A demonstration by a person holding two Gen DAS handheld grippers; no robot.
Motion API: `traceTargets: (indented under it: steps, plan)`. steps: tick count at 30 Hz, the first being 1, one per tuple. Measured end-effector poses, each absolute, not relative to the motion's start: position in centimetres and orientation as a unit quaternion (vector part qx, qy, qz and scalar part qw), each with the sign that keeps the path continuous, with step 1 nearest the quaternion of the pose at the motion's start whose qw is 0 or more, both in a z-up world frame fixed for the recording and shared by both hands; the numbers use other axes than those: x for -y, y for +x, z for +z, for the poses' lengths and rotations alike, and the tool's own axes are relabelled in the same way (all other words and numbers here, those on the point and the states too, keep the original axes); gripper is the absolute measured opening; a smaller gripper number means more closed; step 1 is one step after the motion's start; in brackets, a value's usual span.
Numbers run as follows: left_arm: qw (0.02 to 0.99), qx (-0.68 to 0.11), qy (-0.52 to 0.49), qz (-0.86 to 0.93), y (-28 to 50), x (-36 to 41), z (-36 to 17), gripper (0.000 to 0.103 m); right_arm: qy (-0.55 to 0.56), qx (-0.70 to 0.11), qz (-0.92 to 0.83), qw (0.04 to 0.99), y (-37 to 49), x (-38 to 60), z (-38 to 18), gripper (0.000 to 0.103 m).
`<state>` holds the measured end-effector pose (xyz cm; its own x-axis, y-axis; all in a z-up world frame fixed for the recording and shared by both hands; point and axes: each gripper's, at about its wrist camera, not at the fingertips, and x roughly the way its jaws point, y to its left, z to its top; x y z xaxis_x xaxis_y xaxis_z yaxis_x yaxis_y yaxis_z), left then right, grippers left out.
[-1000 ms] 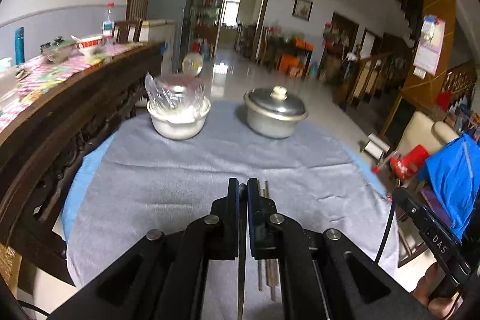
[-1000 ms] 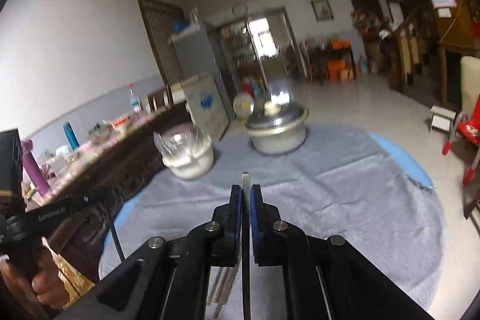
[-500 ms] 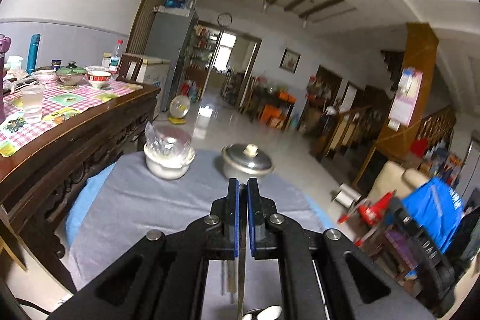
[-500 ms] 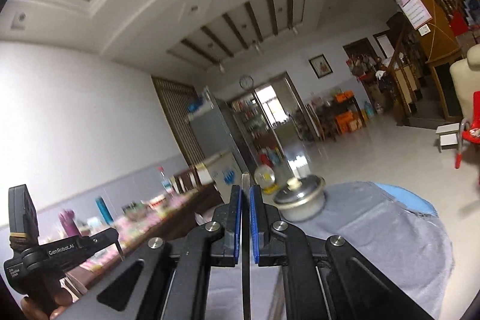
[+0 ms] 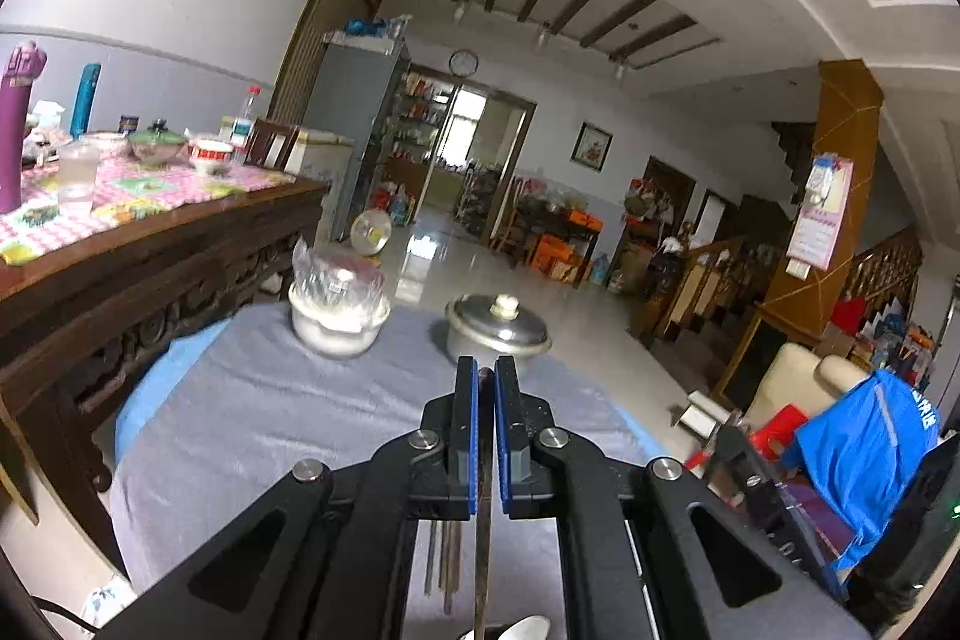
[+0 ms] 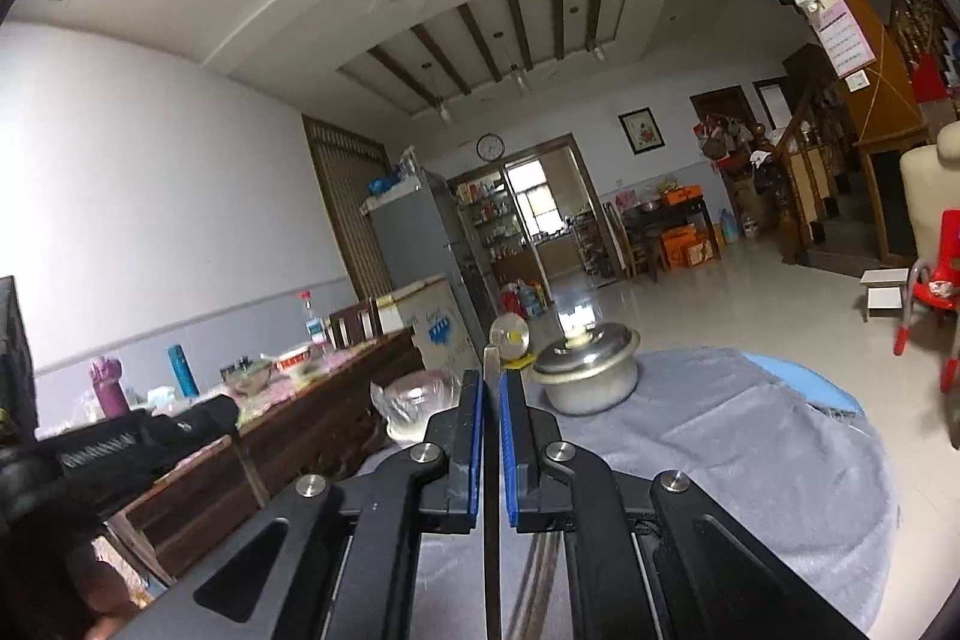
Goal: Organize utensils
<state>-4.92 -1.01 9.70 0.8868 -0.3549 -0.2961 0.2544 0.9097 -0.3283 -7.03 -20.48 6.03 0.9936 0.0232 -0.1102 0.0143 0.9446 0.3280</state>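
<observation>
Steel, thin and seen edge-on, a utensil handle [image 5: 482, 550] is clamped between the blue-padded fingers of the left gripper [image 5: 485, 382], its tip just showing at the fingertips and a spoon bowl [image 5: 528, 628] visible below at the frame's bottom edge; the right gripper [image 6: 491, 388] is likewise closed on a flat metal utensil [image 6: 492, 460] whose squared end pokes past the fingertips, what kind I cannot tell; more slim metal utensils [image 5: 447, 562] lie on the grey cloth [image 5: 240, 430] beneath the left gripper; farther off on the cloth stand a plastic-covered white bowl [image 5: 337, 316] and, to its right and apart from it, a lidded metal pot [image 5: 497, 325]; a dark carved wooden table [image 5: 138, 268] runs along the left.
</observation>
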Motion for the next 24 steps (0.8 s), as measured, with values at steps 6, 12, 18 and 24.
traceTargets:
  steps: [6,12,18,24]
  plan:
    - [0.959,-0.213,-0.122,-0.140,-4.4,1.6,7.4,0.005,0.165,-0.076,0.001,0.983,-7.7,21.3,4.5,0.007]
    - [0.957,-0.244,-0.097,-0.125,-4.3,2.4,6.2,0.006,0.175,-0.102,0.012,0.979,-7.8,22.0,3.4,0.007]
    - [0.955,-0.256,-0.083,-0.120,-4.3,2.6,6.0,0.006,0.168,-0.117,0.023,0.979,-8.0,21.5,2.8,0.007]
    - [0.951,-0.270,-0.080,-0.129,-4.3,2.3,5.9,0.006,0.150,-0.161,0.029,0.975,-7.0,20.6,2.3,0.008]
